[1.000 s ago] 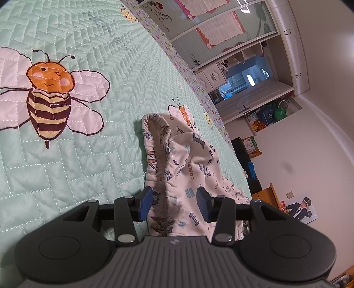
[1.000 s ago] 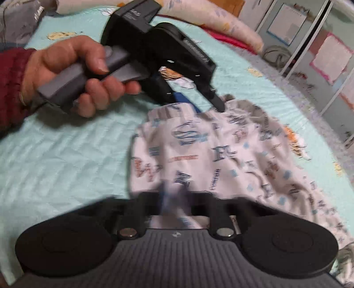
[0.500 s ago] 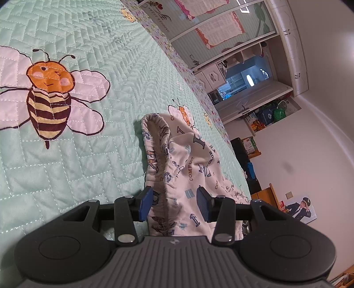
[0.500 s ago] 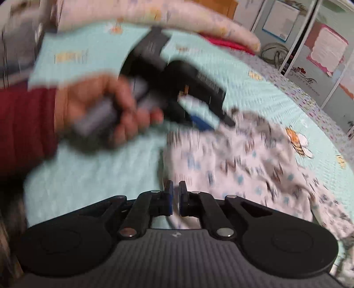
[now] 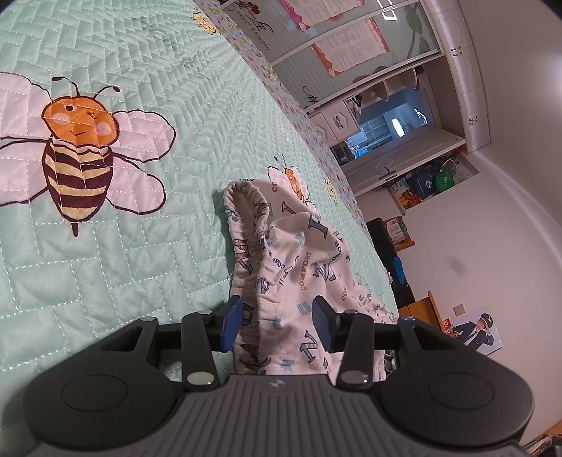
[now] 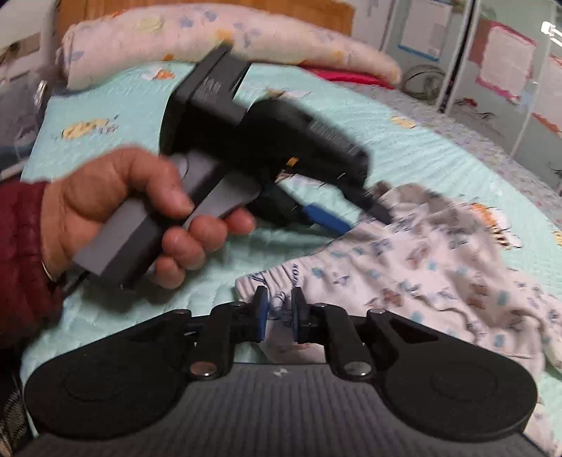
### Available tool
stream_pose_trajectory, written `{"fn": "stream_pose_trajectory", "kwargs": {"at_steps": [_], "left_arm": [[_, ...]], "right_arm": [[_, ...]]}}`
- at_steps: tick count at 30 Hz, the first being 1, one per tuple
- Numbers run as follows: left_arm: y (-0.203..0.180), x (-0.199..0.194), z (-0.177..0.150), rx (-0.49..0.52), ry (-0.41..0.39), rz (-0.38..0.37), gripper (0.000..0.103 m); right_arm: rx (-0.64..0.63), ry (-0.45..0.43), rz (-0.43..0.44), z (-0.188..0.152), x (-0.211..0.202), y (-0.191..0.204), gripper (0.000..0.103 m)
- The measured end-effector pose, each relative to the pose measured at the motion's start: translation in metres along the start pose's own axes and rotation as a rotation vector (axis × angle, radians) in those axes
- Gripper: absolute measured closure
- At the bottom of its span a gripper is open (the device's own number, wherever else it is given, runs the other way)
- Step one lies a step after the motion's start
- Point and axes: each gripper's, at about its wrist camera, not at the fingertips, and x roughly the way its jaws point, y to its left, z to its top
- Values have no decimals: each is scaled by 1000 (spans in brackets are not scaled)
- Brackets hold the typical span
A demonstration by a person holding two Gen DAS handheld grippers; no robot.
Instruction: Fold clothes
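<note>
A white child's garment [image 5: 309, 253] with blue letter print and an elastic waistband lies rumpled on the mint quilted bedspread [image 5: 140, 253]. My left gripper [image 5: 277, 325] stands about half closed, and a raised bunch of the waistband fills the gap between its blue pads. In the right wrist view a hand [image 6: 116, 204] in a maroon sleeve holds that left gripper [image 6: 365, 221] at the far waistband corner, where the garment [image 6: 421, 267] is lifted. My right gripper [image 6: 280, 309] is at the near waistband corner. Its jaws are opening and the cloth edge lies loose between them.
The bedspread [image 6: 123, 91] carries bee pictures [image 5: 77, 161]. A long printed pillow [image 6: 210, 31] lies along the head of the bed. Beyond the bed's far edge stand wardrobe doors [image 5: 351, 52] and cluttered furniture [image 5: 397, 228].
My right gripper was shut on the waistband. It let go, shifted to the near corner and its jaws have parted. The left gripper and the cloth in it have not moved.
</note>
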Motion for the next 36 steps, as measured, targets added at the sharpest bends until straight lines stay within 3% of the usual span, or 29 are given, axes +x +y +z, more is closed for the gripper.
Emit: {"fn": "stream_pose_trajectory", "kwargs": {"at_steps": [2, 5, 8, 12, 15, 18, 20, 21, 24, 28, 33, 36], "left_arm": [[-1, -1, -1, 4, -3, 1, 56], [-4, -2, -2, 20, -8, 7, 55], [-10, -5, -6, 52, -13, 33, 55], [-18, -20, -5, 69, -67, 58, 50], [-22, -36, -1, 46, -162, 8, 49], [-31, -27, -6, 53, -112, -57, 48], [-35, -14, -16, 94, -35, -15, 48], [-36, -8, -21, 116, -5, 11, 48], [-34, -6, -26, 131, 17, 36, 48], [-26, -8, -23, 106, 27, 26, 49], [-25, -10, -23, 111, 35, 38, 51], [-24, -13, -24, 106, 40, 35, 51]], "right_arm": [[-2, -13, -1, -1, -2, 0, 77], [-7, 89, 52, -11, 19, 4, 70], [37, 50, 62, -8, 12, -2, 70], [193, -34, 56, 4, -6, -39, 70], [345, -75, -2, 13, -7, -85, 70], [469, -75, 4, 28, 10, -127, 72], [542, -60, 73, 38, 35, -152, 91], [554, -42, 97, 43, 49, -158, 93], [569, 15, 157, 57, 90, -171, 93], [573, 99, 172, 66, 127, -173, 94], [573, 126, 194, 66, 174, -172, 98], [576, 116, 191, 70, 173, -175, 98]]}}
